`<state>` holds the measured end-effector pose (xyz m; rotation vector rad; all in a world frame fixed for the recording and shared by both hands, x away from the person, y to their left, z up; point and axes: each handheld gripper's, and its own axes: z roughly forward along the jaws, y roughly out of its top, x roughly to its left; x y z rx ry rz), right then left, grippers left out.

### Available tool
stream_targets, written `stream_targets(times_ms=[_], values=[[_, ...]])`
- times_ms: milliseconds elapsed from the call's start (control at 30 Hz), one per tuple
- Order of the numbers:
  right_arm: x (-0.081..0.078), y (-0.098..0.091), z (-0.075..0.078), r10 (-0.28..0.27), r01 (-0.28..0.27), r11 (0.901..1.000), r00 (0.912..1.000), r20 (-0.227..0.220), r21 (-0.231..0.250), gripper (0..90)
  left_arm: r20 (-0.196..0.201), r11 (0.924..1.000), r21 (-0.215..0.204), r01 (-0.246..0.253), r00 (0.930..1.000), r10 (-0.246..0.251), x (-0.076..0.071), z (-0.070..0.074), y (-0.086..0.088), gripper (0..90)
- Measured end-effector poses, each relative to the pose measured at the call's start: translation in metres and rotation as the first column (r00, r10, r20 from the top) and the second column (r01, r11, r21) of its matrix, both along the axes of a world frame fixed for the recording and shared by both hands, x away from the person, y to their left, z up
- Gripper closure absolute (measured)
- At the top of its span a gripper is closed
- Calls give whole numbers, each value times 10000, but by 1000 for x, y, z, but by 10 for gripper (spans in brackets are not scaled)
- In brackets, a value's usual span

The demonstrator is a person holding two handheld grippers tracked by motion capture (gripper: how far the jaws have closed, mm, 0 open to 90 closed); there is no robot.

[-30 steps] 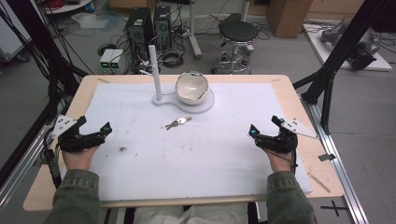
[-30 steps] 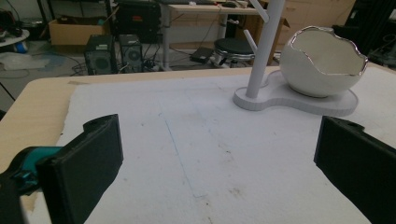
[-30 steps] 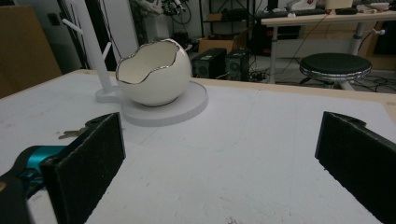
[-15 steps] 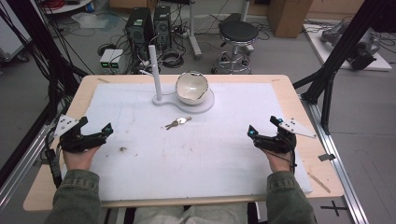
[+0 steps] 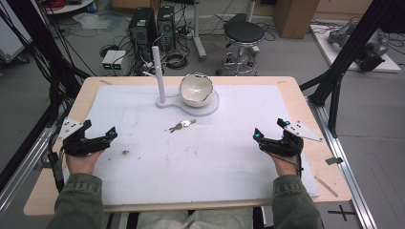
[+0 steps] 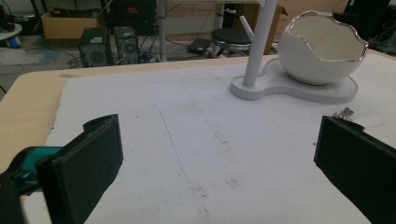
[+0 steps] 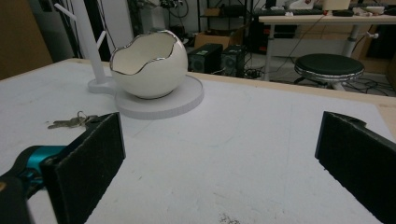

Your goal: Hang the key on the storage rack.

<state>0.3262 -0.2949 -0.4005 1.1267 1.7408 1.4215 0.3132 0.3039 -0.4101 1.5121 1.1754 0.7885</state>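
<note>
Plainly the keys, lying flat mid-counter before the egg-shaped bowl, look light, hard and slippery, best pinched at the ring by either gripper's wide-open, empty fingers.

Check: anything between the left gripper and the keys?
Nothing big: high view shows bare white mat between left gripper and keys, apart from a small dark speck nearer the gripper.

Glossy ceramic-looking egg-shaped bowl with a shiny silver rim; metal keys; matt, stained white mat; smooth wooden table.
</note>
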Motion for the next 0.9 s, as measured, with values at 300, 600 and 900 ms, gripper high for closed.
stream_targets(times_ms=[300, 600, 900], values=[[0, -1, 0, -16, 16, 10000, 10000, -51, 98, 5, -8, 9999, 80, 62, 10000, -62, 2, 2, -5, 17], [0, -2, 0, -62, 63, 9999, 10000, -37, 144, 5, 12, 9985, 447, 322, 9995, -323, 7, 12, -16, 17], [-1, -2, 0, -51, 53, 9997, 9999, -92, 218, 5, -264, 9960, 437, 781, 9967, -770, 13, 21, -23, 17]])
